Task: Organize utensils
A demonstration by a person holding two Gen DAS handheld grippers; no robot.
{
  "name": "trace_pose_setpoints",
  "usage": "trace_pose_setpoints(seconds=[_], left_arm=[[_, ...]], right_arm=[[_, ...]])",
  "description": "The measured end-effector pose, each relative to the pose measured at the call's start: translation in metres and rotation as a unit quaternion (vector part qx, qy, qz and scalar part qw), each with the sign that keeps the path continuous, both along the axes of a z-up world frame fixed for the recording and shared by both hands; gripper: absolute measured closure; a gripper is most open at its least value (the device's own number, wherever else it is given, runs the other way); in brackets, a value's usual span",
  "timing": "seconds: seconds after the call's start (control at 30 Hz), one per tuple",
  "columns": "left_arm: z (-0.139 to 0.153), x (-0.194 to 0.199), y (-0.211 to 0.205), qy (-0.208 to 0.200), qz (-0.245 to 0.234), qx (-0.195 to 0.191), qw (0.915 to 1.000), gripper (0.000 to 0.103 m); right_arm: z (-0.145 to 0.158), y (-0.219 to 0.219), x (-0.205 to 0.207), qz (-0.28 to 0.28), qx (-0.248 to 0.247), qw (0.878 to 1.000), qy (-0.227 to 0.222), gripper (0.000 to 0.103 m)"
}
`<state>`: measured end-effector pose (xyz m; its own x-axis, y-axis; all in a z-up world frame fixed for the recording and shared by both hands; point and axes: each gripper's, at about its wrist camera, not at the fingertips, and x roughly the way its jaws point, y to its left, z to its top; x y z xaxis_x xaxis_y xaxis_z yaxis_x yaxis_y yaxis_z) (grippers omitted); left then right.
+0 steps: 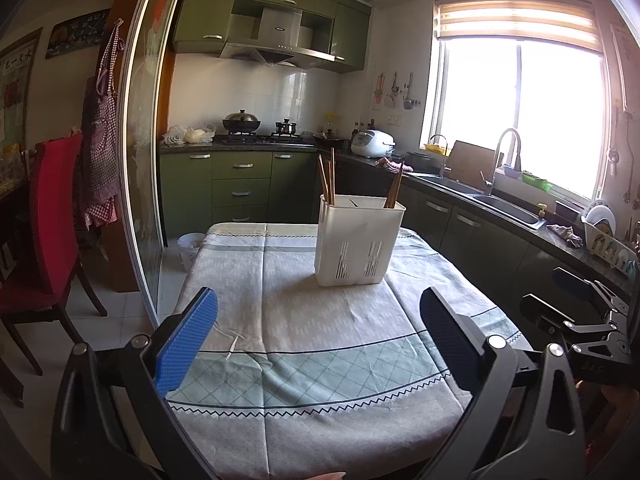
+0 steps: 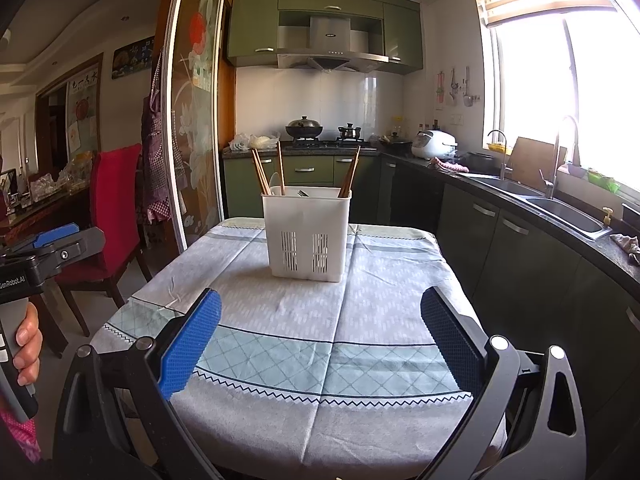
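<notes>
Both grippers are hovering above the near edge of the tablecloth (image 2: 304, 312), the left gripper (image 1: 316, 340) and the right gripper (image 2: 320, 336) each gaping wide and carrying nothing. Standing well apart from them, toward the far side of the table, is the white utensil caddy (image 2: 306, 236), holding wooden chopsticks (image 2: 262, 172) at both ends and what looks like a fork (image 2: 303, 193) between. Any sideways nudge while reaching in is risking tipping that tall, light caddy.
</notes>
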<state>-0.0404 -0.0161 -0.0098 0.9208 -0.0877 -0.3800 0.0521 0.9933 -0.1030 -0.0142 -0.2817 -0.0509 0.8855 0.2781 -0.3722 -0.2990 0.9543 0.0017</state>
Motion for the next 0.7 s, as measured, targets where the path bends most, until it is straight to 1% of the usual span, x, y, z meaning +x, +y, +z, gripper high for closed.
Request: trace_pose_setpoints(seconds=[0.37, 0.7], left_arm=[[-0.0042, 0.0070, -0.0014, 0.011, -0.005, -0.004, 0.9999, 0.007], [-0.0043, 0.0049, -0.0042, -0.007, 0.010, 0.014, 0.9998, 0.007]], right_arm=[[-0.0039, 0.0013, 0.0037, 0.004, -0.001, 1.000, 0.008, 0.005], [-0.0051, 0.0025, 0.0062, 0.005, -0.002, 1.000, 0.011, 0.005]])
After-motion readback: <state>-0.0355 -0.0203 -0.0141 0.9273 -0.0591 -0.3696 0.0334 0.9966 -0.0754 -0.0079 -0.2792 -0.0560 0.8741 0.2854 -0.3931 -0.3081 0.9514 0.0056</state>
